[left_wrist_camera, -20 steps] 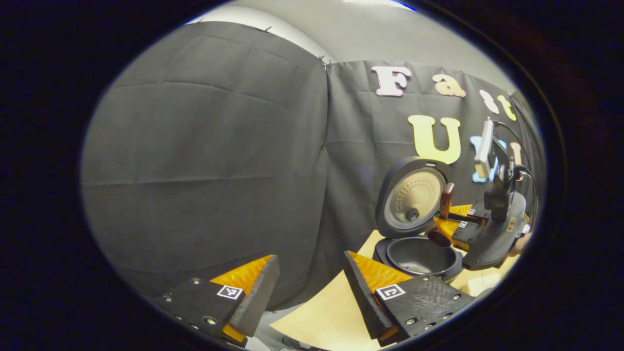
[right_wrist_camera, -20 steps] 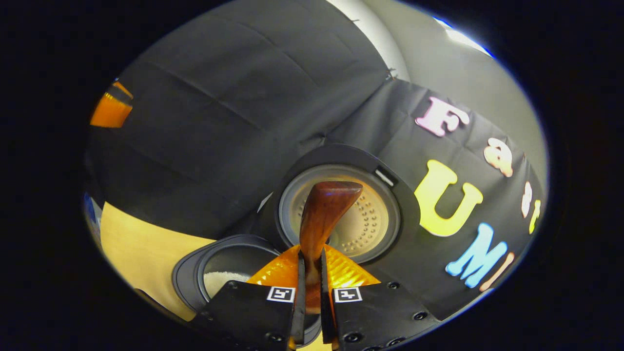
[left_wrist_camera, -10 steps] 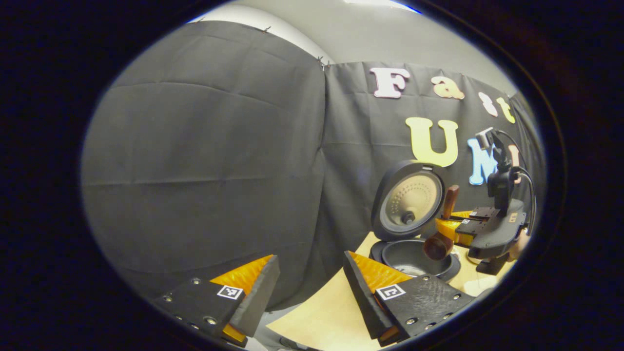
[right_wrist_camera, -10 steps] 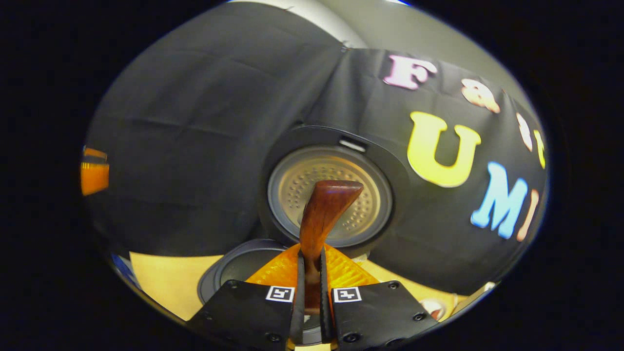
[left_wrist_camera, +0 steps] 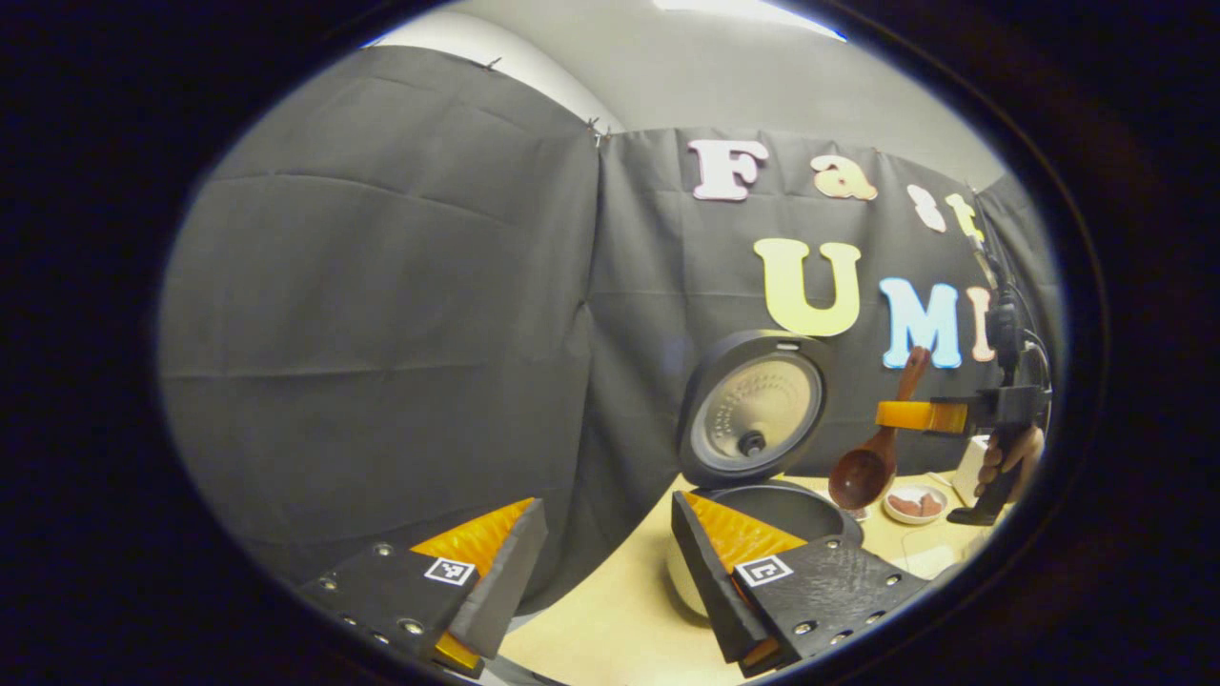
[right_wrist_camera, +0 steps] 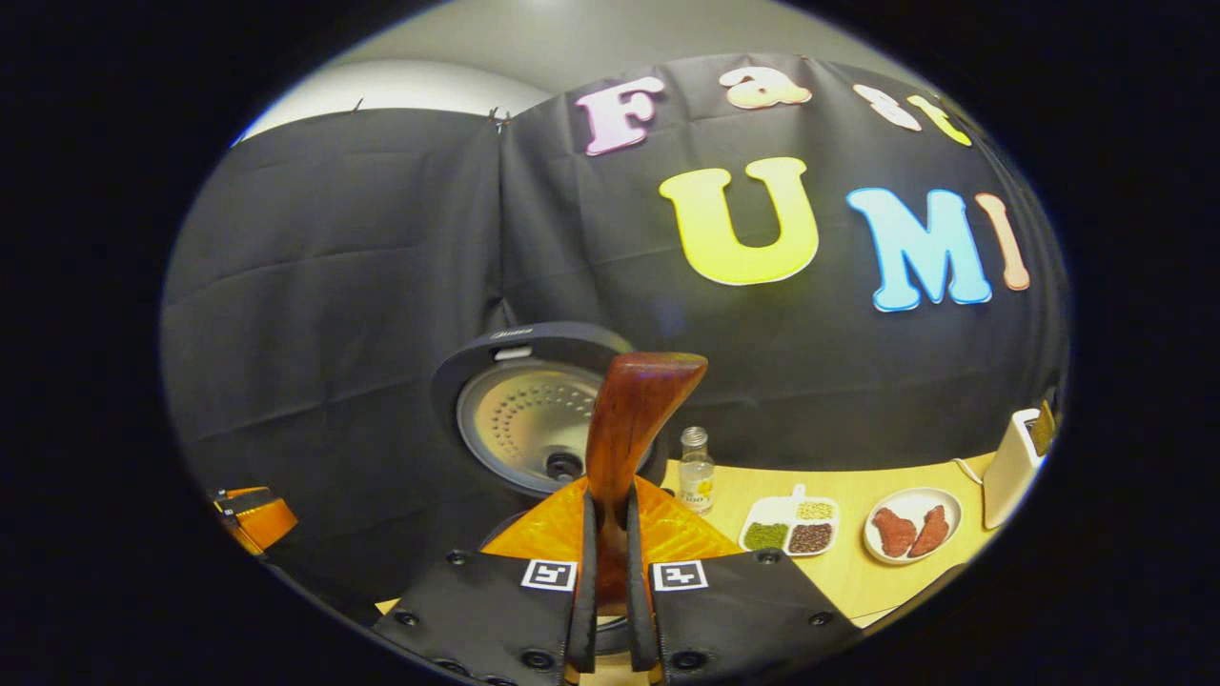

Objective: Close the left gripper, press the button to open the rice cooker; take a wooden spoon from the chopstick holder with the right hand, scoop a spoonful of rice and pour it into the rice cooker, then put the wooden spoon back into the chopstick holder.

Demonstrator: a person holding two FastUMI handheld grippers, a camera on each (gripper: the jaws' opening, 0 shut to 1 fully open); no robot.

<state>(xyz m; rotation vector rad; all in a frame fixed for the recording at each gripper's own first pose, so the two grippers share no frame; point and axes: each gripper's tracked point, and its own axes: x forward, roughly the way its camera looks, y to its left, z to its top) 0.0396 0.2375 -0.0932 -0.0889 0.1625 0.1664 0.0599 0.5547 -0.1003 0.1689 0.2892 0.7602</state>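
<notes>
right hand-held gripper (right_wrist_camera: 610, 581) clamped on wooden spoon (right_wrist_camera: 629, 429) handle, so the bowl hangs low and steady | left hand-held gripper (left_wrist_camera: 600, 572) apart, idle over the desk (left_wrist_camera: 610, 619), kept aside | rice cooker (left_wrist_camera: 762, 495) lid up, pot open for pouring | condiment tray (right_wrist_camera: 789, 530), meat plate (right_wrist_camera: 910, 534), white chopstick holder (right_wrist_camera: 1010, 476) at far right, likely the next goal

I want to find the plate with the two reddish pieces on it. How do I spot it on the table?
Start at the open rice cooker and go right along the wooden table, past the little bottle and the white tray of green, dark and pale grains. The next dish is the round white plate, the one holding two reddish-brown chunks instead of grains.
</notes>
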